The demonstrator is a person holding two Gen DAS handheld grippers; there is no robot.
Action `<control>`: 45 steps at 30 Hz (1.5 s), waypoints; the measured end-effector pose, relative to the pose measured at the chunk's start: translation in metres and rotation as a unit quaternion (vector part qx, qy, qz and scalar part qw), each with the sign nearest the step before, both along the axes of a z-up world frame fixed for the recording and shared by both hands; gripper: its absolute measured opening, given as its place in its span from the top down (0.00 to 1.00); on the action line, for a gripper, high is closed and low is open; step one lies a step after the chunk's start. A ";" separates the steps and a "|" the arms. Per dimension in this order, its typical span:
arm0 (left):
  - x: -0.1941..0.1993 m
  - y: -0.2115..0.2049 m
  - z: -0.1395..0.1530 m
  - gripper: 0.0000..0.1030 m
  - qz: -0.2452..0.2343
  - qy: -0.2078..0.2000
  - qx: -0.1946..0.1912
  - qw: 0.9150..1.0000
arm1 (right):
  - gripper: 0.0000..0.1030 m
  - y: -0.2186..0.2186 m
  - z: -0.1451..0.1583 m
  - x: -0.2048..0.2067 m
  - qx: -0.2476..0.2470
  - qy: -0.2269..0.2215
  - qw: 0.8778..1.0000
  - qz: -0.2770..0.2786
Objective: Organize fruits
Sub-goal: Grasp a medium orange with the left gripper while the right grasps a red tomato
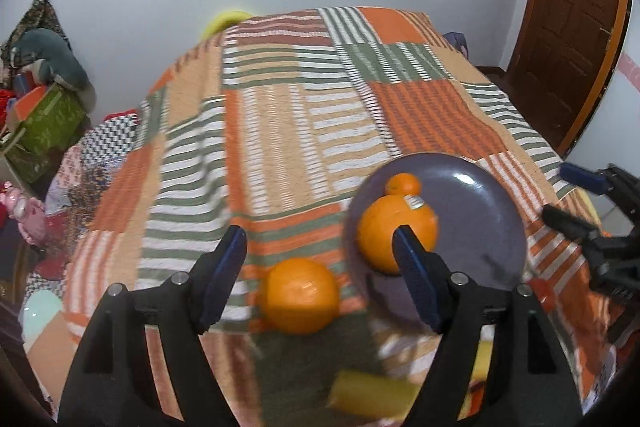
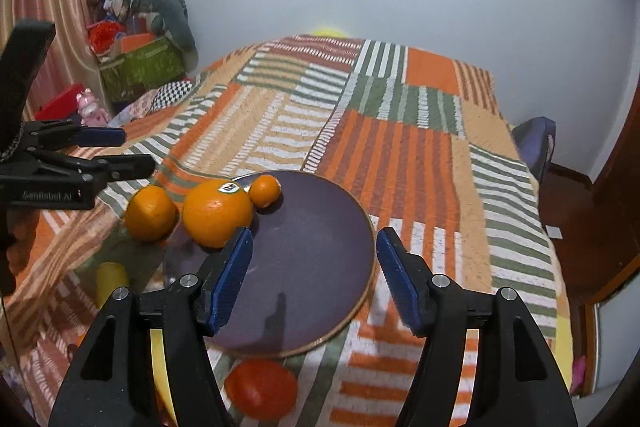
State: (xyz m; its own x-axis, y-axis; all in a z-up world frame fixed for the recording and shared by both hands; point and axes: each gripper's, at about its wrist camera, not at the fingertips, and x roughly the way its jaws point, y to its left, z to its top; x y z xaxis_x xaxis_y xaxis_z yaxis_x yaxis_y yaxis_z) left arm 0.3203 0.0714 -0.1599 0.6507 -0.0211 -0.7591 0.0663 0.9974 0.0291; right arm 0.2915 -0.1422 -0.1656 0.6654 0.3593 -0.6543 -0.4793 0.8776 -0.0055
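Observation:
A purple plate point(image 2: 320, 267) lies on the striped bedspread and holds a large stickered orange point(image 2: 218, 213) and a small orange point(image 2: 265, 190) at its left rim. Another orange point(image 2: 151, 207) rests on the cover just left of the plate. My right gripper point(image 2: 314, 239) hovers open over the plate's bare middle with nothing between its pads. In the left wrist view my left gripper point(image 1: 318, 243) is open above the loose orange point(image 1: 300, 295), with the pads clear of it. The plate point(image 1: 480, 219) and stickered orange point(image 1: 394, 227) sit behind its right finger.
A red fruit point(image 2: 262, 389) and a yellow fruit point(image 2: 111, 281) lie on the cover near the plate's front and left. The patchwork bedspread point(image 1: 280, 131) stretches to the far wall. A green box point(image 2: 140, 67) and clutter stand at the left, and a wooden door point(image 1: 568, 27) at the right.

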 end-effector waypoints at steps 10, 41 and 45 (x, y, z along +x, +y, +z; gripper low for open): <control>-0.020 0.045 -0.031 0.25 0.021 0.042 -0.010 0.999 | 0.35 -0.013 0.002 -0.035 0.014 0.004 1.000 -0.026; 0.011 0.022 -0.085 0.37 -0.013 0.056 -0.023 0.998 | 0.57 -0.008 -0.067 -0.053 0.040 0.119 0.991 -0.039; 0.005 0.022 -0.080 0.37 -0.016 0.061 -0.030 0.998 | 0.57 -0.010 -0.064 -0.055 0.043 0.114 0.992 -0.039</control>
State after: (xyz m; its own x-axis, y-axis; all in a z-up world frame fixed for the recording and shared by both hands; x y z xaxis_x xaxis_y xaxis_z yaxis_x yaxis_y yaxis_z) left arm 0.3249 0.0936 -0.2398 0.5524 -0.0882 -0.8289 0.0972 0.9944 -0.0410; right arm 0.2363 -0.1522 -0.2297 0.5317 0.3728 -0.7605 -0.3898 0.9049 0.1711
